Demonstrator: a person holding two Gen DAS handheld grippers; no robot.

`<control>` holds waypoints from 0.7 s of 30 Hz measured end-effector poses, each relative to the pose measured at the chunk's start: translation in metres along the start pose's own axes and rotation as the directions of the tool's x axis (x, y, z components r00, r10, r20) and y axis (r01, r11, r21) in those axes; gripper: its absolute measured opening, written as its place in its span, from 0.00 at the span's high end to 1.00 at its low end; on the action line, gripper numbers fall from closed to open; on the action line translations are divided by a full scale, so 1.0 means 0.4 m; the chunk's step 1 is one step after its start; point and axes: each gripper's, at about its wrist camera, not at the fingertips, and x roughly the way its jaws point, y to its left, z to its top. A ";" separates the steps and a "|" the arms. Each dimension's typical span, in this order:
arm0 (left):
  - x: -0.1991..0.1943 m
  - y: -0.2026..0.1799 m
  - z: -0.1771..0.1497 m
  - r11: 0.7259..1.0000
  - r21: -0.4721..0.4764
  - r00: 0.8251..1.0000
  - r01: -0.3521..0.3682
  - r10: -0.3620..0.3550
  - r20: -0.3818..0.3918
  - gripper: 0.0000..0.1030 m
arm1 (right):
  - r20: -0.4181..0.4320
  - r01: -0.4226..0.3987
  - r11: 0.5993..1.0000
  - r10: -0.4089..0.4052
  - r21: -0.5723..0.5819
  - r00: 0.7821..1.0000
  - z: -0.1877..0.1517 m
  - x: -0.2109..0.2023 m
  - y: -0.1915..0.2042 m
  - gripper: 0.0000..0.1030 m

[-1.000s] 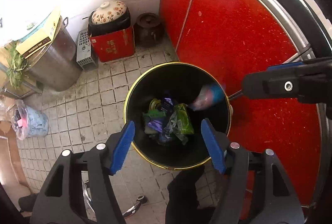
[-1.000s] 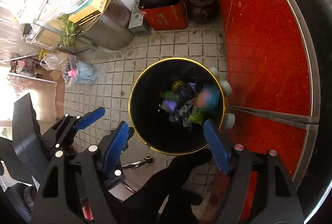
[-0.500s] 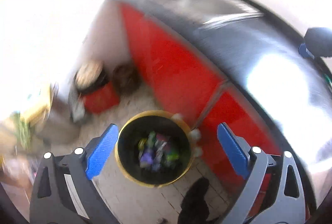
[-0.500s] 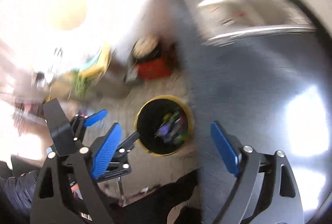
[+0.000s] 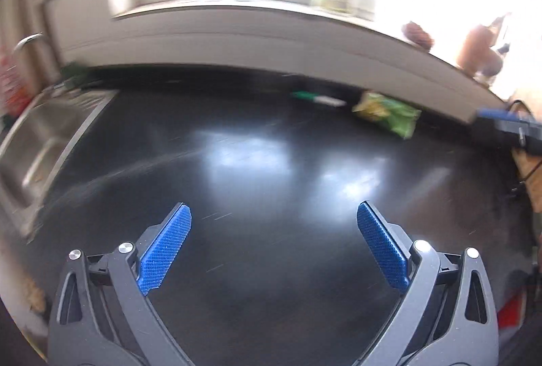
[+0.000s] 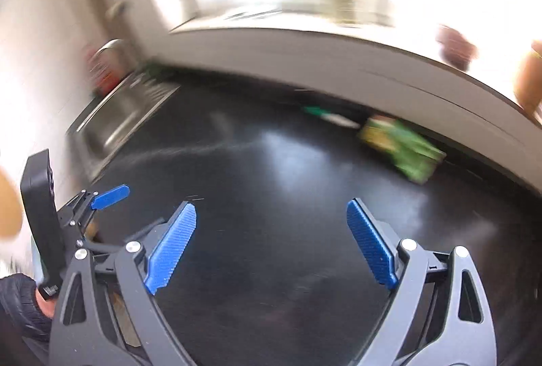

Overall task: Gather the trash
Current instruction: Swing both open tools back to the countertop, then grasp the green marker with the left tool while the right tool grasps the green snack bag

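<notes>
A dark glossy counter [image 5: 271,162] filled both blurred views, with a steel sink [image 5: 37,142] at nine o'clock. Each gripper, the left [image 5: 274,244] still opening and the right [image 6: 271,244] spread wide, held nothing. A green wrapper [image 5: 389,113] lay at one o'clock against the back wall, just beside a green-and-white stick [image 5: 318,99].

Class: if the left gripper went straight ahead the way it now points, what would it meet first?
Probably the bare black countertop: the left gripper, open and empty, tilts down at it. The green snack bag lies farther back and to the right, likely off its line, though blur makes depth uncertain.
</notes>
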 end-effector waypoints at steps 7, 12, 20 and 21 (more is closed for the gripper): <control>0.098 -0.170 0.068 0.997 0.070 0.998 0.029 -0.025 -0.053 0.07 | 0.010 0.066 0.990 -0.068 0.123 0.998 -0.074 -0.043 -0.191 0.15; 0.172 -0.210 0.105 0.998 0.069 0.995 0.010 -0.003 -0.101 0.07 | -0.014 0.068 0.991 -0.066 0.116 0.998 -0.069 -0.016 -0.267 0.15; 0.371 -0.242 0.229 0.997 -0.027 0.988 -0.075 0.070 -0.136 0.07 | -0.075 0.050 0.993 -0.042 0.106 0.996 -0.003 0.102 -0.349 0.15; 0.408 -0.244 0.250 0.994 -0.050 0.986 -0.094 0.086 -0.141 0.07 | -0.088 0.046 0.994 -0.037 0.104 0.995 0.006 0.124 -0.362 0.15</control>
